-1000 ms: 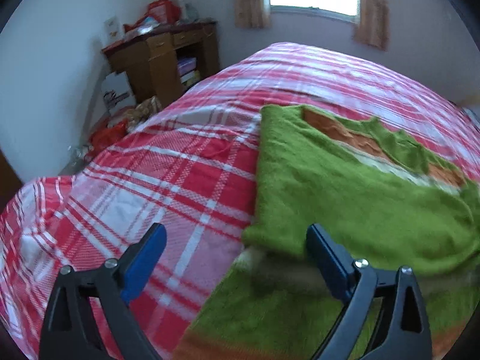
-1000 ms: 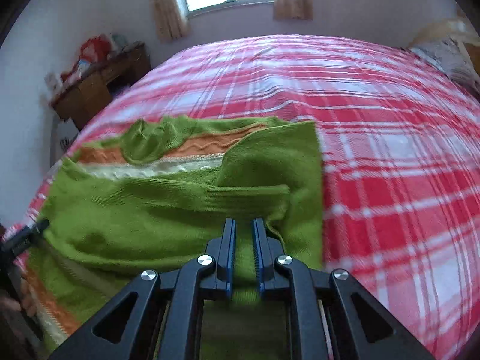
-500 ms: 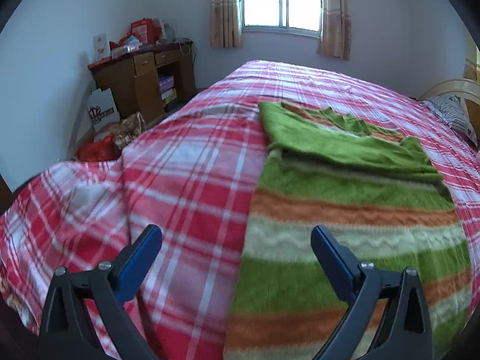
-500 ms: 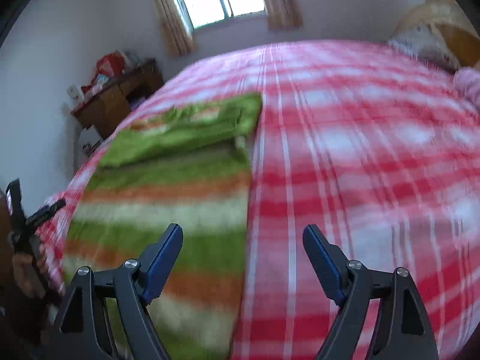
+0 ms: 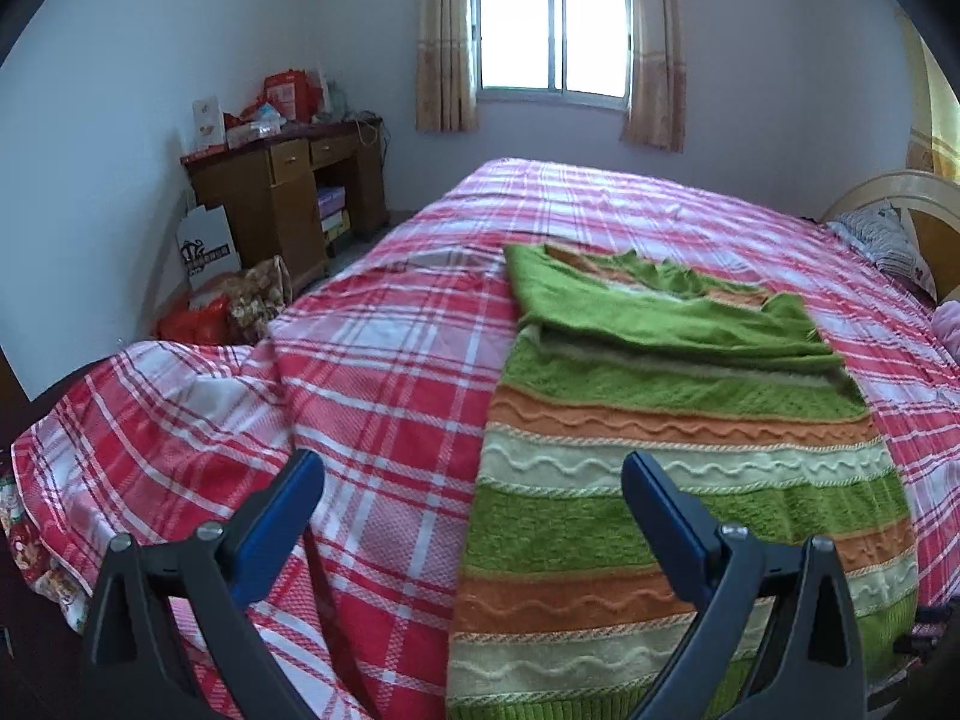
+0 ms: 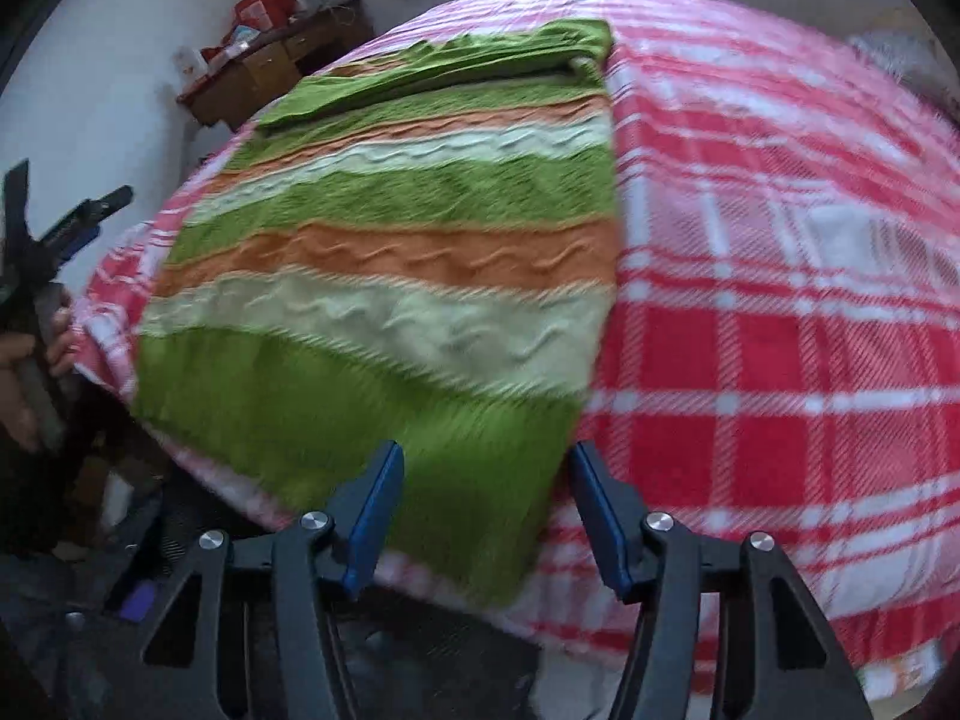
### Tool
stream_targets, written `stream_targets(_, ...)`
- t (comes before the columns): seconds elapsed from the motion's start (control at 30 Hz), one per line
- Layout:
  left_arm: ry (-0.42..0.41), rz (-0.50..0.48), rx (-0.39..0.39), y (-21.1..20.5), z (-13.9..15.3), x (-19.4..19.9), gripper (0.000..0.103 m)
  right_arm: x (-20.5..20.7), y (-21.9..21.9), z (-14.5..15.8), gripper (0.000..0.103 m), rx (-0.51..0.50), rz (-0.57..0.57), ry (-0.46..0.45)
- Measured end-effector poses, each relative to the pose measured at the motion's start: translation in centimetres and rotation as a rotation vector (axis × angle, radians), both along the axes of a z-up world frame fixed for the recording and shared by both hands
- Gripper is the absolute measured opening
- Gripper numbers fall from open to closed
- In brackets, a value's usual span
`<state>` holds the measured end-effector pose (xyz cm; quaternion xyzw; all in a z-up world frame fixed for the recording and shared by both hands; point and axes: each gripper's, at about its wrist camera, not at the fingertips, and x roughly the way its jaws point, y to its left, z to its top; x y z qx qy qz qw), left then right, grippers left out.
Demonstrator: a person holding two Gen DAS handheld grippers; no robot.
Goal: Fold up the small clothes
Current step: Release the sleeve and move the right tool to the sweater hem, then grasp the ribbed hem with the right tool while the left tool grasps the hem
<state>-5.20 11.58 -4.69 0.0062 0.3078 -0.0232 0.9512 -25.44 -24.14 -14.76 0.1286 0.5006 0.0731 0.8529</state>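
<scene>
Left claw [image 5: 471,501] spread wide, gripping nothing, above the near bed edge. Right claw [image 6: 485,504] spread too, empty, over the hem corner of the green, orange & cream striped knit sweater [image 5: 678,474], which lies on the red-white plaid bed [image 5: 384,372], sleeves folded across its top.

The left gripper [image 5: 474,501] was held with its jaws spread wide, gripping nothing. The right gripper [image 6: 486,507] was likewise parted, its blue fingers [image 6: 373,516] empty. The left hand [image 6: 27,372] was wrapped around its gripper handle.
</scene>
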Motion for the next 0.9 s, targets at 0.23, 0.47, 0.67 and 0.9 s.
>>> stream_targets(0.23, -0.010, 0.014, -0.018, 0.9, 0.2, -0.3, 0.101, 0.1, 0.3, -1.1, 0.051, 0.097, 0.012, 0.045)
stream_targets(0.47, -0.013, 0.022, -0.028, 1.3, 0.3, -0.3, 0.101, 0.4, 0.0, -1.4, 0.017, 0.099, 0.008, 0.079)
stream_targets(0.67, -0.027, 0.042, -0.022, 2.0, 0.7, -0.2, 0.101, 1.3, -0.9, -0.8, 0.010, 0.252, 0.044, 0.088)
stream_targets(0.9, -0.029, 0.063, -0.018, 3.1, 1.1, 0.7, 0.101, 7.4, -1.3, 5.0, 0.010, 0.452, 0.088, -0.101)
